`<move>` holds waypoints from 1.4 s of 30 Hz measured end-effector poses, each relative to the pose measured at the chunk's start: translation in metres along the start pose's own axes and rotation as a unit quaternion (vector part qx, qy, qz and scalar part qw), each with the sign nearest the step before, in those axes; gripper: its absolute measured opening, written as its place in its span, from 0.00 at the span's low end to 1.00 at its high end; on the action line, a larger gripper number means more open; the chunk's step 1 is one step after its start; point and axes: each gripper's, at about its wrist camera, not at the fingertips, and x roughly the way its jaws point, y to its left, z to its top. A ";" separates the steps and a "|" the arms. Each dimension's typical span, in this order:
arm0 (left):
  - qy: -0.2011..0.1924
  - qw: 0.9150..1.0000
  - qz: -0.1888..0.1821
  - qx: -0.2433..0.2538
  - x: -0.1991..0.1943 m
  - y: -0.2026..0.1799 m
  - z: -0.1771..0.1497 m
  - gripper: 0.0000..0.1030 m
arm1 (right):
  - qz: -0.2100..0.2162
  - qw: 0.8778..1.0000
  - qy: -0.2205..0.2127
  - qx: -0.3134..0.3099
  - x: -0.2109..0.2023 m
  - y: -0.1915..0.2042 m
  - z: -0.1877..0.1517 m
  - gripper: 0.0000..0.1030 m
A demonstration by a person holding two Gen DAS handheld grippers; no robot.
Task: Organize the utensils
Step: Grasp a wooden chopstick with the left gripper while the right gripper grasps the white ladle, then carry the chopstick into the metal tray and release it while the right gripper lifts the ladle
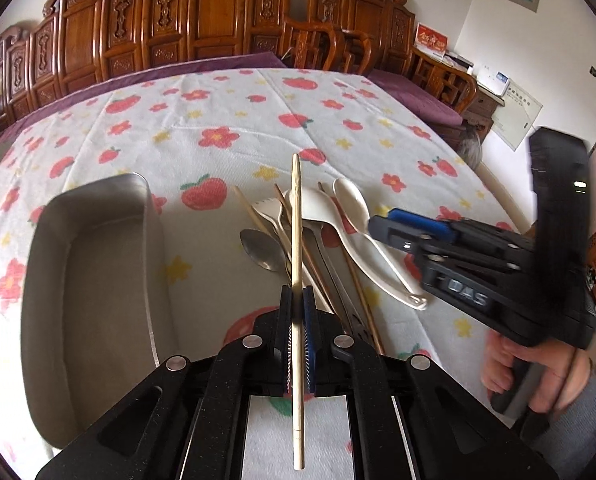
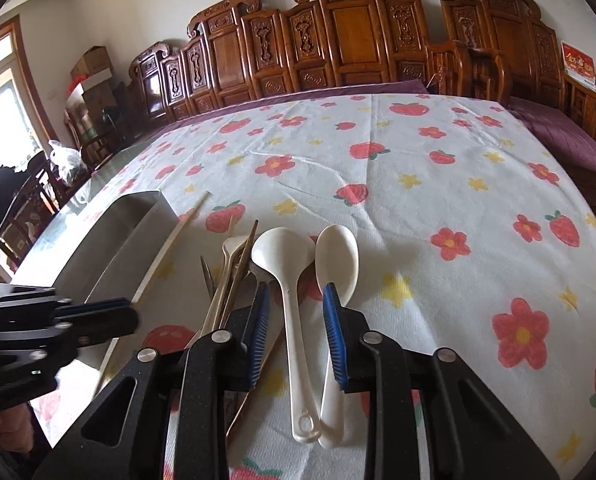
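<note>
1. The left gripper [image 1: 298, 300] is clamped on one pale bamboo chopstick [image 1: 296, 216], lifted clear of the heap and pointing away over the table.
2. The right gripper [image 2: 295, 304] hangs with its pads apart, straddling the handle of a white plastic serving spoon [image 2: 285, 264]; neither pad presses on it.
3. The rectangular brushed-metal tray [image 1: 97, 232], just left of the heap, looks empty as far as its inside shows.
4. The remaining pile of spoons, fork and chopsticks [image 1: 289, 224] lies unsorted on the strawberry-print tablecloth [image 1: 217, 120], so sorting has barely begun.
</note>
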 end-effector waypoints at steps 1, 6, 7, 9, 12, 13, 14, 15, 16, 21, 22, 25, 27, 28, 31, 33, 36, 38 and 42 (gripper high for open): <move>-0.003 1.000 0.000 0.000 -0.004 0.001 0.000 0.04 | 0.005 1.000 0.003 0.001 0.003 0.000 0.002 0.24; -0.015 1.000 0.006 0.003 -0.023 0.004 0.002 0.04 | 0.009 1.000 0.025 0.000 0.020 0.004 0.003 0.20; -0.017 1.000 0.007 0.004 -0.027 0.004 0.002 0.04 | 0.009 0.999 0.031 -0.001 0.023 0.006 0.003 0.19; -0.021 1.000 0.007 0.005 -0.032 0.006 0.004 0.04 | 0.008 0.999 0.040 -0.009 0.027 0.009 0.002 0.18; -0.027 1.000 0.005 0.010 -0.036 0.007 0.007 0.04 | -0.002 0.998 0.056 -0.010 0.033 0.009 -0.001 0.18; -0.029 1.000 0.005 0.011 -0.037 0.007 0.008 0.04 | -0.008 0.998 0.062 -0.009 0.035 0.008 -0.003 0.18; -0.030 0.999 0.003 0.012 -0.037 0.007 0.008 0.04 | -0.011 0.998 0.063 -0.009 0.036 0.008 -0.003 0.18; -0.031 0.999 0.001 0.013 -0.037 0.007 0.008 0.04 | -0.013 0.998 0.064 -0.009 0.036 0.008 -0.003 0.17; -0.033 0.999 0.001 0.015 -0.038 0.008 0.007 0.04 | -0.014 0.998 0.064 -0.009 0.037 0.008 -0.003 0.17; -0.042 0.999 -0.003 0.021 -0.042 0.013 0.007 0.04 | -0.019 0.998 0.068 -0.003 0.037 0.006 -0.003 0.12; -0.043 0.999 -0.004 0.022 -0.043 0.014 0.007 0.04 | -0.020 0.998 0.068 -0.003 0.036 0.006 -0.003 0.11; -0.050 0.998 -0.007 0.026 -0.047 0.020 0.008 0.04 | -0.024 0.998 0.066 -0.001 0.032 0.005 -0.002 0.10; -0.057 0.998 -0.006 0.032 -0.051 0.024 0.009 0.04 | -0.020 0.998 0.058 -0.003 0.027 0.008 0.000 0.10; -0.060 0.998 -0.006 0.034 -0.053 0.027 0.010 0.04 | -0.018 0.998 0.053 -0.006 0.023 0.011 0.002 0.10; -0.068 0.997 -0.001 0.038 -0.057 0.038 0.009 0.04 | -0.015 0.999 0.034 -0.013 0.012 0.018 0.007 0.10; -0.074 0.997 0.002 0.033 -0.061 0.048 0.009 0.04 | -0.013 1.000 0.022 -0.015 0.005 0.022 0.011 0.10; -0.080 0.997 0.007 0.018 -0.064 0.066 0.010 0.04 | -0.009 1.000 0.003 -0.017 -0.006 0.027 0.014 0.10; -0.080 0.997 0.011 0.010 -0.064 0.079 0.010 0.04 | -0.008 1.000 -0.005 -0.019 -0.012 0.031 0.014 0.10; -0.065 0.998 0.013 -0.015 -0.057 0.107 0.011 0.04 | -0.016 0.999 -0.019 -0.026 -0.024 0.038 0.010 0.10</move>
